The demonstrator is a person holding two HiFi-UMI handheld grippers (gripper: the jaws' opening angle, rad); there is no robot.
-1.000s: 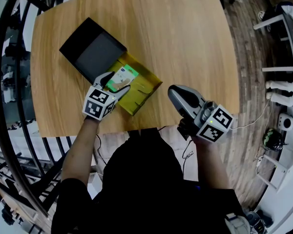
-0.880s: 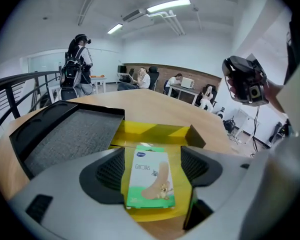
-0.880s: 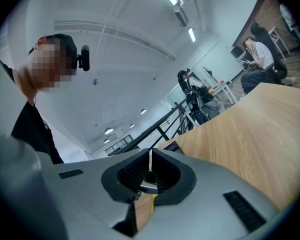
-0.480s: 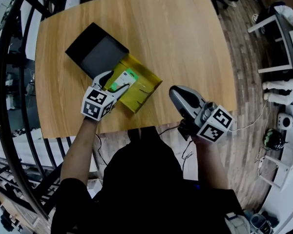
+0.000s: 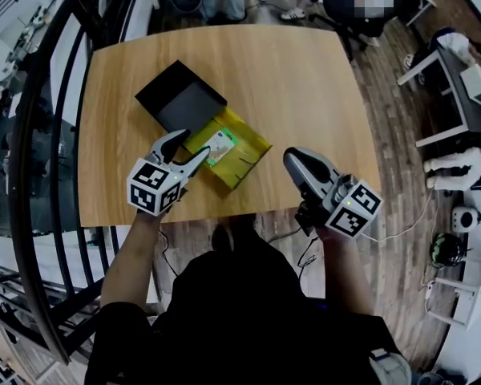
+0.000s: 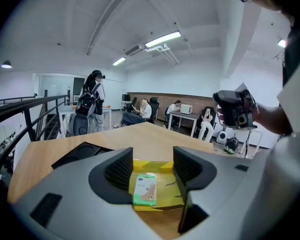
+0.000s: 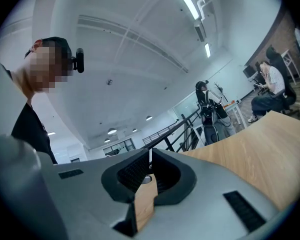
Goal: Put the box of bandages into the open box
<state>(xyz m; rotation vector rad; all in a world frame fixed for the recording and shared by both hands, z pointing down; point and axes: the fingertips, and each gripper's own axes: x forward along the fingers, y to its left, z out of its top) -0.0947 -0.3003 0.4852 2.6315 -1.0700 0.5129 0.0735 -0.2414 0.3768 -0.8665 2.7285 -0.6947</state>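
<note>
Overhead and low views, common table (image 5: 305, 87)

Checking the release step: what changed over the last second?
The left gripper drew back toward the person, off the box of bandages, which lies free in the open yellow box; its jaws are closing on nothing. The right gripper stayed shut by the table edge; the black lid and both boxes kept their places.

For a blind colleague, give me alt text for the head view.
A green-and-white box of bandages lies inside an open yellow box on a wooden table, a black lid beside it. The left gripper hovers at the yellow box's near edge, jaws closing with nothing between them; the right gripper hangs shut over the table's near edge.
</note>
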